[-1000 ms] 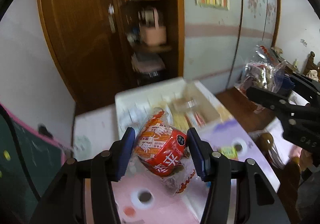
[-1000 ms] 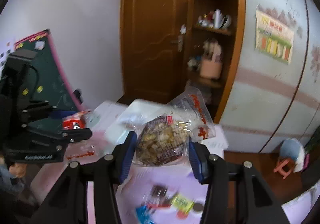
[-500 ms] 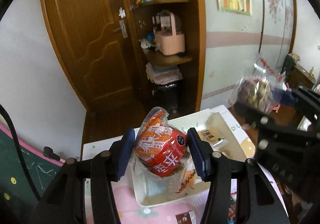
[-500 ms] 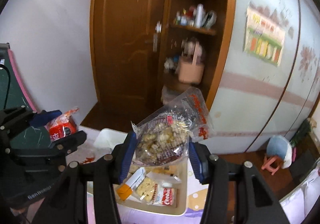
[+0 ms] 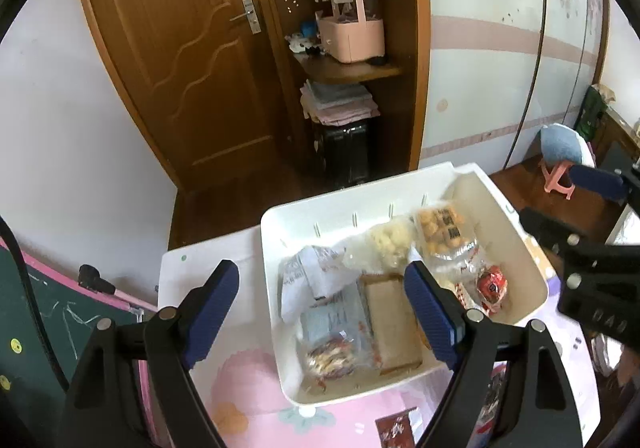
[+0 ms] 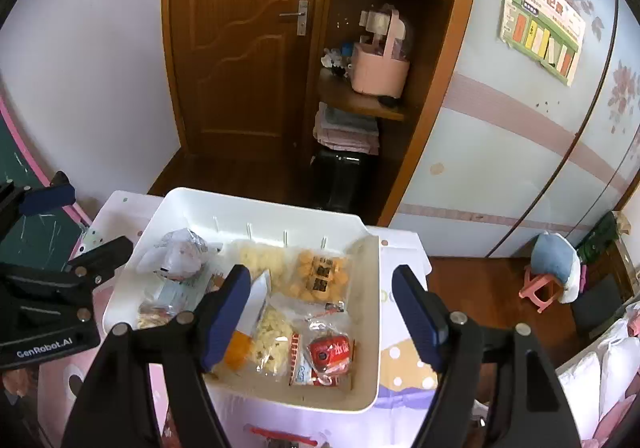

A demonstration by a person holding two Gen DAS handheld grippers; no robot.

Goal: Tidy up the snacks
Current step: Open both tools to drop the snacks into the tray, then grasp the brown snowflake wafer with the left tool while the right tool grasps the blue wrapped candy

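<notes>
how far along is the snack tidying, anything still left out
Mostly done: the white bin holds many packets, including the red snack pack and the clear bag of puffs. In hand: nothing. The left gripper and right gripper are opening, empty. Left: a few wrappers lie on the pink tabletop at the bin's near side.

Lower left of the right wrist view: white lettering "GenRobot.AI" on the black body of the left gripper (image 6: 48, 342). Right edge of the left wrist view: raised characters on the black body of the right gripper (image 5: 600, 312), seen upside down and not clearly readable. The wall poster (image 6: 540, 36), upper right, and the red snack packet (image 6: 330, 354) in the white bin (image 6: 372, 328) carry print too small to read.
</notes>
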